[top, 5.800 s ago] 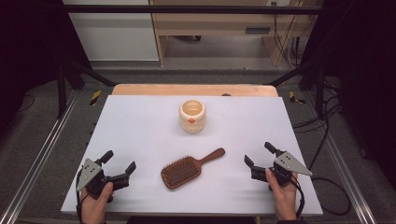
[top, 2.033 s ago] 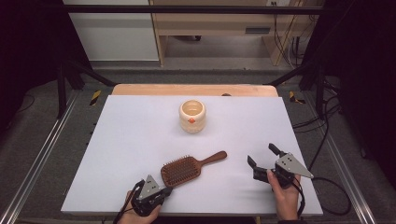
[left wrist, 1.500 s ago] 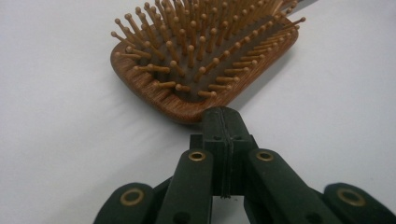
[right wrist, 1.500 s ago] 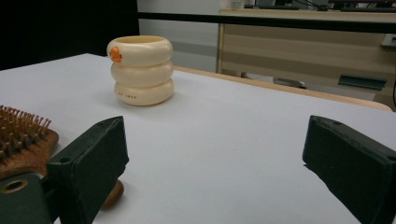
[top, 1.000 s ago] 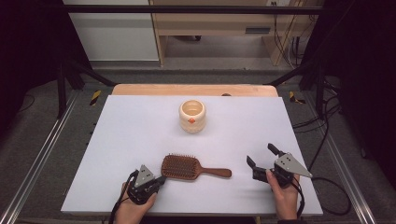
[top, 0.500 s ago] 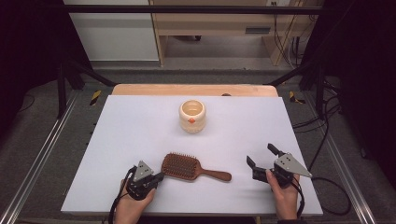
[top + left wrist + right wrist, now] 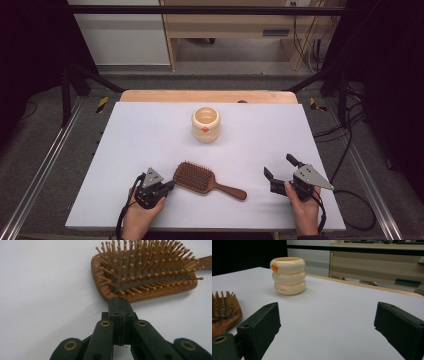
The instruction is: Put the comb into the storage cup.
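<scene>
A wooden paddle hairbrush (image 7: 196, 176) lies bristles up on the white table (image 7: 125, 150), its handle pointing right and slightly toward the front edge. My left gripper (image 7: 169, 186) is at the left end of the brush head. In the left gripper view the gripper (image 7: 119, 300) is shut with nothing between the jaws, its tip against the rim of the hairbrush (image 7: 145, 272). My right gripper (image 7: 279, 167) rests to the right of the handle, open and empty. From the right gripper view, the gripper (image 7: 328, 322) faces a cream ringed cup (image 7: 288, 275), with the brush (image 7: 224, 312) at the left.
The cream cup (image 7: 205, 123) stands upright at the middle back of the table, an orange mark on its side. A wooden strip (image 7: 210, 96) runs along the far edge. Cables trail on the floor to the right, and metal rails flank the table.
My left gripper came in from the far left, shut, and reached the brush head. The brush has swung round, its handle going from up-right to right and slightly forward. The right gripper held still.
</scene>
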`<state>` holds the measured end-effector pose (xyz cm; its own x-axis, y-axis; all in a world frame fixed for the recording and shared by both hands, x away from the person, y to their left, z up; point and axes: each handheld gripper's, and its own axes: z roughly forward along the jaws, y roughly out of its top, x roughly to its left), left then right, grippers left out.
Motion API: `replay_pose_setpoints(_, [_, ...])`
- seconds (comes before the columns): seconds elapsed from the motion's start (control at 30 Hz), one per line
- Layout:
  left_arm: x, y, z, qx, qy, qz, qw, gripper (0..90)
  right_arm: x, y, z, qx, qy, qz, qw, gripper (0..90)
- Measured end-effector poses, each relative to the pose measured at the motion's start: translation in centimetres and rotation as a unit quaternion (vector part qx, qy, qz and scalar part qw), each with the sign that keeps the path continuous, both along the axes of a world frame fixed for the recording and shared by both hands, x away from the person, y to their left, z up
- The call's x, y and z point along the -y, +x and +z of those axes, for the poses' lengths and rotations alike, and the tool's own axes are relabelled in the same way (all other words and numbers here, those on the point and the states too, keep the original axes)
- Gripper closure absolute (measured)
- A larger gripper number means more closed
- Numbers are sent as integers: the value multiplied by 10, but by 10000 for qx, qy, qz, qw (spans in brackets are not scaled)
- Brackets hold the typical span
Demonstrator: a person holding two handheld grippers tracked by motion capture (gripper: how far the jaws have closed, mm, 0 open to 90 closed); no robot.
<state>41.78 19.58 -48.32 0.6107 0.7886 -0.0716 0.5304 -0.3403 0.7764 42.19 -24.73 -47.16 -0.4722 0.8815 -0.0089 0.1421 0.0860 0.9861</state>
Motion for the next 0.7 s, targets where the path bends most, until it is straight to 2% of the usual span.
replay_pose_setpoints(0.3, [0, 1, 2, 101, 95, -109, 9998, 895, -1, -2, 1, -34, 34, 15, 10000, 73])
replay_pose_setpoints(0.4, [-2, 2, 4, 178, 85, -152, 9997, 894, -5, -2, 2, -127, 71, 111, 9998, 67])
replay_pose_setpoints(0.63, [-2, 10, 8, 284, 147, -211, 9993, 895, -22, -1, 10, -302, -141, 378, 9987, 62])
replay_pose_setpoints(0.7, [-3, 13, 9, 293, 104, -248, 9992, 893, -28, 0, 13, -398, -323, 476, 9975, 61])
